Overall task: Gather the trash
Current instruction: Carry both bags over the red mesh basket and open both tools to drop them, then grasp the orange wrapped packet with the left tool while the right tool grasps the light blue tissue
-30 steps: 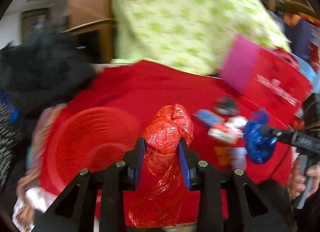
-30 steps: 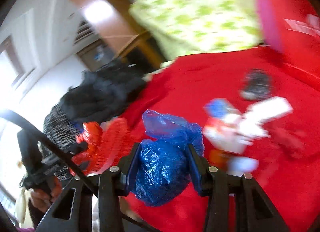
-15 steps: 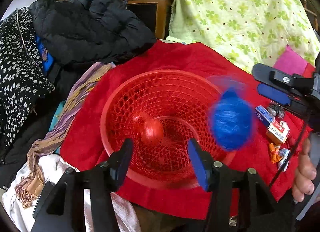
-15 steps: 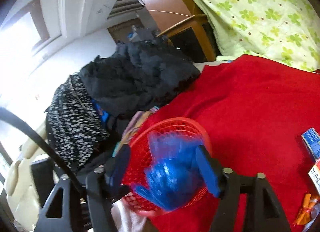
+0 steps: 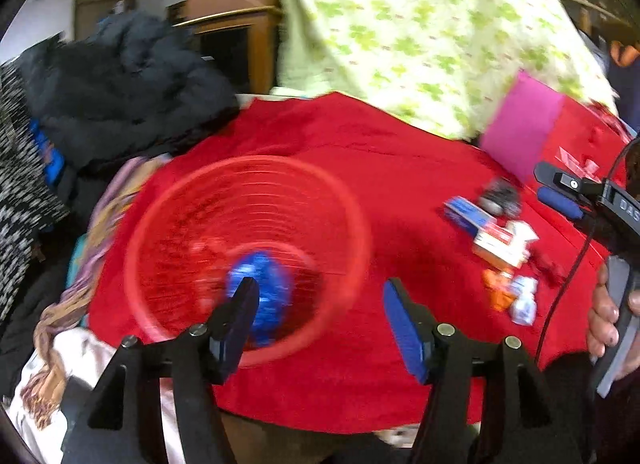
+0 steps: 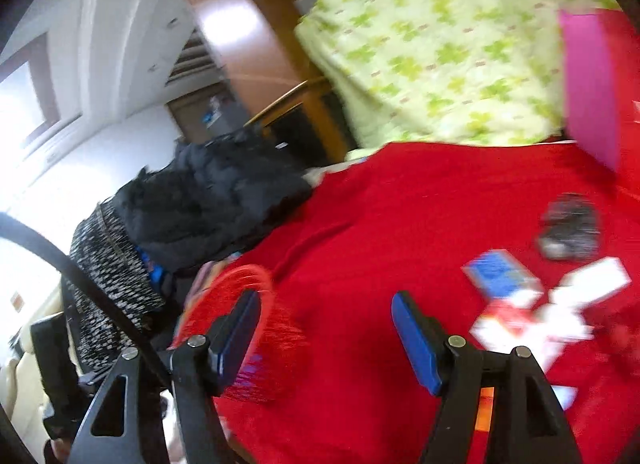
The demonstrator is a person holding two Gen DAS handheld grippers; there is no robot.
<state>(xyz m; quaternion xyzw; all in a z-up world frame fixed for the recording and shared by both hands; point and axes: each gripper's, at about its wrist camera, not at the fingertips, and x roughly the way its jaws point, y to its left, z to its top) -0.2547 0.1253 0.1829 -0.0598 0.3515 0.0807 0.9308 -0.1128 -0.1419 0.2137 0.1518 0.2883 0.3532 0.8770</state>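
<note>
A red mesh basket (image 5: 352, 224) sits on the red cloth (image 5: 360, 144); a blue plastic bag ball (image 5: 266, 288) lies inside it, with a blurred red bag (image 5: 204, 248) beside it. My left gripper (image 5: 320, 316) is open and empty over the basket's near right rim. My right gripper (image 6: 326, 328) is open and empty, right of the basket (image 6: 256, 304); it also shows in the left wrist view (image 5: 560, 192). Small boxes and wrappers (image 5: 500, 240) lie on the cloth at the right, also in the right wrist view (image 6: 520, 296).
A dark crumpled item (image 6: 570, 230) lies behind the boxes. Black jackets (image 5: 120, 80) and a scarf (image 5: 96, 232) pile at the left. A green-patterned blanket (image 5: 420, 32) and a red-and-pink bag (image 5: 552, 136) stand at the back.
Both grippers opened and dropped their bags: the red and blue bags went into the basket. Both grippers now swing back to the right, toward the boxes.
</note>
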